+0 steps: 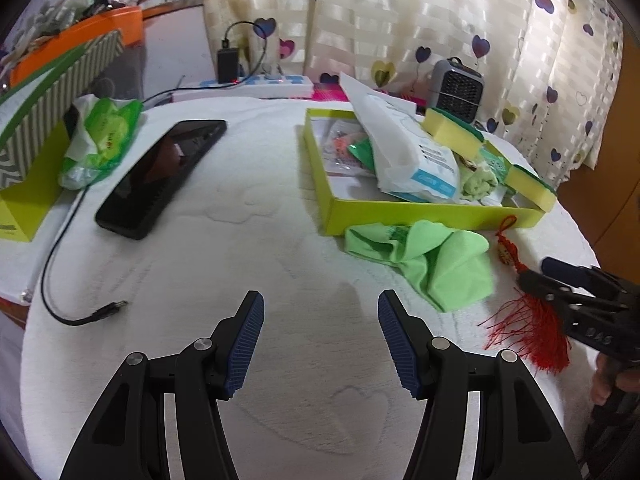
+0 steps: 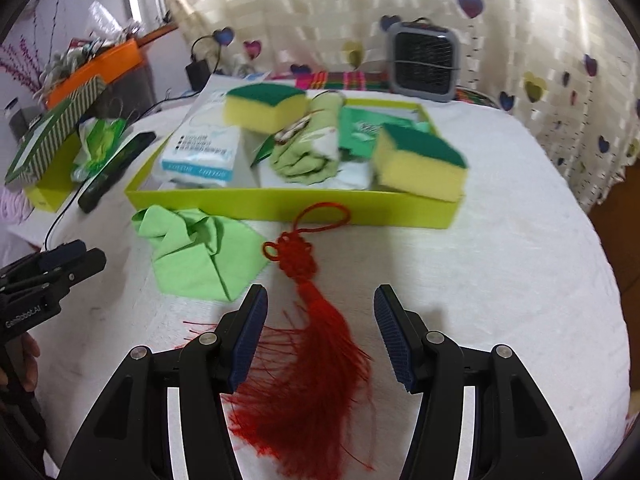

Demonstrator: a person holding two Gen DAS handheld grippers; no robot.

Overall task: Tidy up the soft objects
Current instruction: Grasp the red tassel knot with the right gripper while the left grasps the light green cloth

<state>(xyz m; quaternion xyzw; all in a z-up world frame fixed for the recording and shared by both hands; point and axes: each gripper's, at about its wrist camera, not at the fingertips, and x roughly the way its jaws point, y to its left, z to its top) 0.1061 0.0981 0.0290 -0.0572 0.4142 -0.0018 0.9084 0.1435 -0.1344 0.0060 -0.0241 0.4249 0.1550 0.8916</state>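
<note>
A lime-green tray (image 2: 280, 202) (image 1: 420, 214) sits on the white cloth, holding two yellow-and-green sponges (image 2: 420, 160) (image 2: 264, 108), a white pack (image 2: 200, 148) and a rolled pale green cloth (image 2: 304, 152). In front of the tray lie a crumpled green cloth (image 2: 200, 252) (image 1: 432, 256) and a red knotted tassel (image 2: 308, 344) (image 1: 532, 320). My right gripper (image 2: 320, 320) stands open, its fingers either side of the tassel, pads apart from it. My left gripper (image 1: 320, 336) is open over bare cloth, left of the green cloth.
A black phone (image 1: 160, 176), a green wipes packet (image 1: 100, 140), a loose black cable (image 1: 80, 312) and a striped box (image 1: 52, 92) lie at the left. A small grey heater (image 2: 424, 62) and a heart-patterned curtain (image 2: 520, 20) stand behind the tray.
</note>
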